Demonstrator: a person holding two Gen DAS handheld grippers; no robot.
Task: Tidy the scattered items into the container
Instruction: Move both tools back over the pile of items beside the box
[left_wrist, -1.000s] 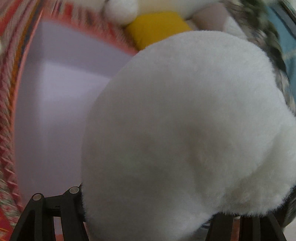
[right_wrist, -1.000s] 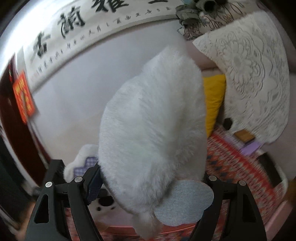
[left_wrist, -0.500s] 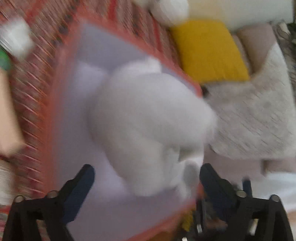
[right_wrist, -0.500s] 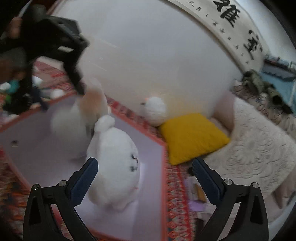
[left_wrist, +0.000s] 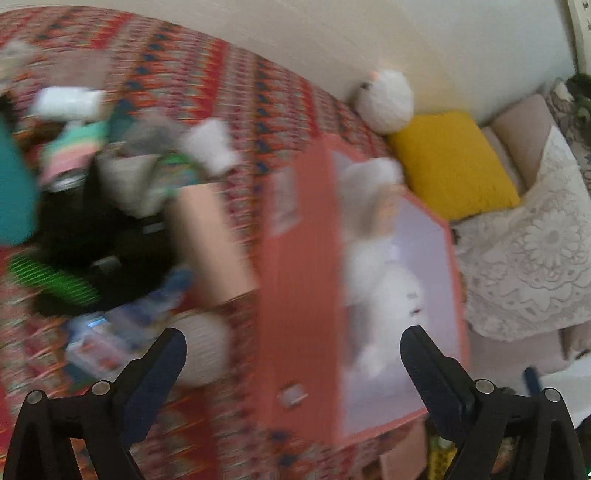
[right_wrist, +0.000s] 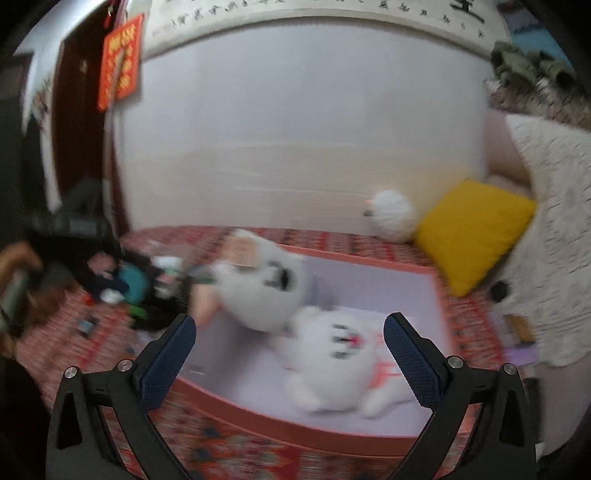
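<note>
Nearest the cameras, both tools are spread wide with nothing between the pads: the right tool (right_wrist: 290, 345) hangs over the near rim of the container, the left tool (left_wrist: 291, 360) over its side wall and the patterned rug (left_wrist: 236, 88).

Just beyond the right tool lies the pink container (right_wrist: 258, 413), a shallow open box with a pale lilac inside. Two white plush toys are in it. The nearer plush (right_wrist: 338, 363) lies on the floor of the box, face up toward the camera. The second plush (right_wrist: 266, 284) is blurred and sits at the back left corner; whether it is settled or leaning on the wall I cannot tell.

To the left of the box, on the rug, the clutter pile (left_wrist: 110, 192) waits: a teal item, a tan box-like thing, something black, green striped cloth, small white pieces. Blur hides what most of them are.

By their look the plush toys are light, soft and squashy, not fragile, so a pinch anywhere on a limb or the body should hold. The pile probably mixes stiff and limp things; the tan box likely needs a grip across a narrow edge.

Farther off, a round white plush (right_wrist: 391, 216) rests by the wall just beside a yellow cushion (right_wrist: 476, 230). It will likely compress, so bite deep into the fluff.
</note>
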